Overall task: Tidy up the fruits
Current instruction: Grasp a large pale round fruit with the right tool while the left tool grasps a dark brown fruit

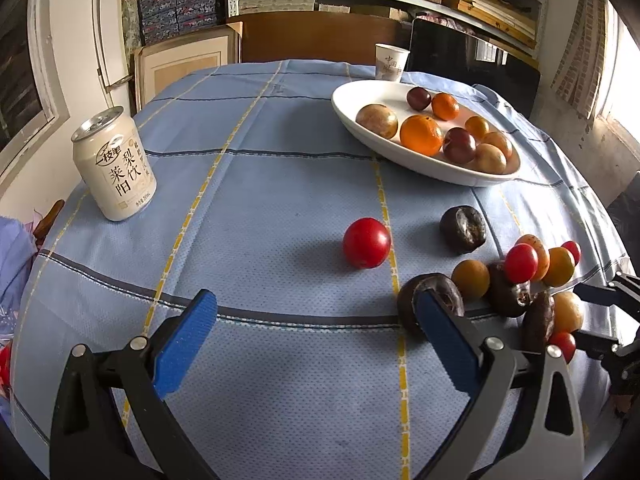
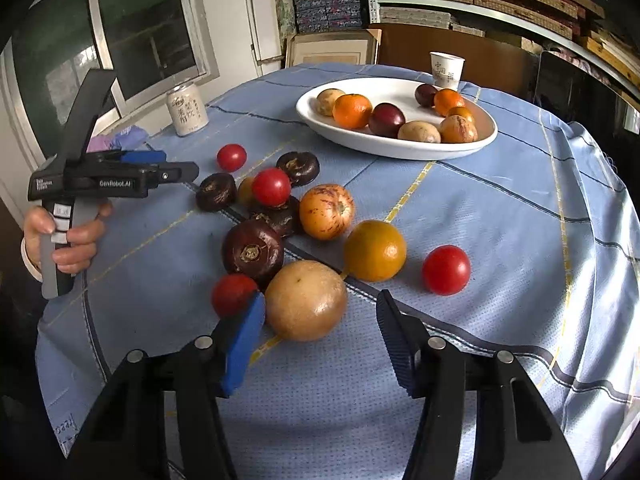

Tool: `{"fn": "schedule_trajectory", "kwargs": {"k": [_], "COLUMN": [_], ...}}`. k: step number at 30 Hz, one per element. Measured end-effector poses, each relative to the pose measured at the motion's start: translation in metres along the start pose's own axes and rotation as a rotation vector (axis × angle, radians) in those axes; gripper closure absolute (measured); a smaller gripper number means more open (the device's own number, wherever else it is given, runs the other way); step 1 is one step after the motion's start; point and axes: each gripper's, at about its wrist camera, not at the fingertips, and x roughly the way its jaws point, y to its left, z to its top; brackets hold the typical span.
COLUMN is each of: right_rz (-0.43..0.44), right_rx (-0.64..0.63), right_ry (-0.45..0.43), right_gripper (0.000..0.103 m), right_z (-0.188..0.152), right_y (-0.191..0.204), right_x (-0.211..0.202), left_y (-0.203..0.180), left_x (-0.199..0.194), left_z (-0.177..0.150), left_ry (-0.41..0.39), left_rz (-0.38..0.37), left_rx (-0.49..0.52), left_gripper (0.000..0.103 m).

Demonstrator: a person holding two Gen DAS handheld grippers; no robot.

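My left gripper (image 1: 316, 316) stands wide open above the blue checked tablecloth (image 1: 260, 208), nothing between its pads; its right pad sits in front of a dark water chestnut (image 1: 412, 300) without pressing on it. In the right wrist view, my left hand (image 2: 66, 236) wraps that gripper's handle at the left edge of the table.

Far left on the cloth, a white drink can (image 1: 114, 164) stands upright. Near the middle, 1 red tomato (image 1: 367, 243) lies alone, and another dark water chestnut (image 1: 463, 227) sits just right of it, apart from the rest.

The loose fruit cluster on the near side: dark water chestnuts, small red tomatoes, a speckled orange fruit (image 2: 327, 211), a plain orange one (image 2: 375, 251), and a lone red tomato (image 2: 446, 270) off to the right.

My right gripper (image 2: 320, 340) is partly closed around a large tan round fruit (image 2: 306, 300). The left pad touches or nearly touches its side; the right pad stands clear of it, so there is no grip yet. A small red tomato (image 2: 233, 294) lies just outside the left pad.

Further back and right, the white oval plate (image 2: 360, 146) holds 8 fruits: oranges, dark purple ones and tan ones. A paper cup (image 2: 447, 66) stands upright behind it.
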Motion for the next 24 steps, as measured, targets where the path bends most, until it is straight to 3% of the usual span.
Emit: {"fn": "schedule_trajectory", "kwargs": {"k": [5, 13, 19, 24], "right_rz": [-0.021, -0.049, -0.057, -0.048], "right_rx": [-0.039, 0.005, 0.026, 0.076], "right_ry": [0.053, 0.055, 0.043, -0.022], "right_gripper": [0.055, 0.056, 0.059, 0.06], "right_z": [0.003, 0.008, 0.007, 0.006], "right_y": [0.011, 0.013, 0.011, 0.002], "right_x": [0.014, 0.018, 0.015, 0.0], "left_y": [-0.001, -0.009, -0.02, -0.032], "left_x": [0.0, -0.001, -0.003, -0.008], "left_z": [0.0, -0.002, -0.004, -0.007], "left_ry": [0.001, -0.002, -0.011, -0.039], "left_rz": [0.003, 0.035, 0.055, 0.041], "left_rx": [0.003, 0.048, 0.114, 0.175], "left_gripper": [0.004, 0.004, 0.005, 0.005]}}
